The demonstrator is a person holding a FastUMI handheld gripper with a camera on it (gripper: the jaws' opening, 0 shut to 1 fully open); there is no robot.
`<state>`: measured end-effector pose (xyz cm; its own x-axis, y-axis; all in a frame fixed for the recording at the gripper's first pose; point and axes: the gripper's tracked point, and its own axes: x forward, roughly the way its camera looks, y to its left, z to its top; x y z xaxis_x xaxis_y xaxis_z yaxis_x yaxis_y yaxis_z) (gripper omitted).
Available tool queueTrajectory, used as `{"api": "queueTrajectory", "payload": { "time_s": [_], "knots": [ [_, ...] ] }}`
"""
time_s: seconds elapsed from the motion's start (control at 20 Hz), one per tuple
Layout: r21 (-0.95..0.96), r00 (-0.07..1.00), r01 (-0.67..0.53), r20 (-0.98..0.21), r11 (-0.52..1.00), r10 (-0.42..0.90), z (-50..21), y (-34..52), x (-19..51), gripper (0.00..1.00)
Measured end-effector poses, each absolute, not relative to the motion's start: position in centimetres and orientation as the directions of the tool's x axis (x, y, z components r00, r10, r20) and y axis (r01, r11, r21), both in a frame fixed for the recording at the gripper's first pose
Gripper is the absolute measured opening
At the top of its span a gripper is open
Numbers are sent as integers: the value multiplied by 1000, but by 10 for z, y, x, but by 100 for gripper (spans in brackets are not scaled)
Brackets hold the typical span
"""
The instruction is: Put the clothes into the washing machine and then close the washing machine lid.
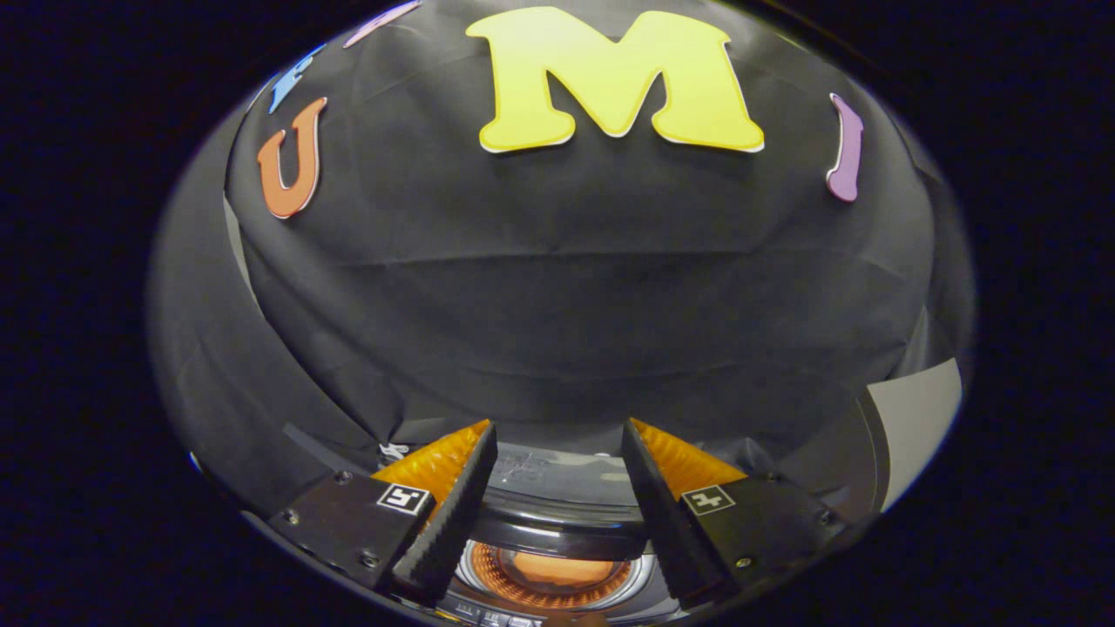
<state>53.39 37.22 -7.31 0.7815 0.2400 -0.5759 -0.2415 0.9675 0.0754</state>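
While gripper (557,435) gapes empty, washing machine (557,522) sits below fingers; clothes (557,568) inside drum.

black cloth wall (557,287) (creased), pale panel (923,418) beside it

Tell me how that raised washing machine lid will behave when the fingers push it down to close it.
The lid, dark and glossy beyond the open, empty gripper, looks rigid, so it should probably swing as one piece rather than flex. Its shiny surface may let the fingers slip. Once tipped forward, it could drop quickly over the drum.
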Motion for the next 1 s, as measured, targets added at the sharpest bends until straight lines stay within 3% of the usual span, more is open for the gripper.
{"api": "queueTrajectory", "payload": {
  "time_s": [1.0],
  "knots": [
    [60, 812, -240, -535, 969, 234, -94, 369, 485, 90]
  ]
}}
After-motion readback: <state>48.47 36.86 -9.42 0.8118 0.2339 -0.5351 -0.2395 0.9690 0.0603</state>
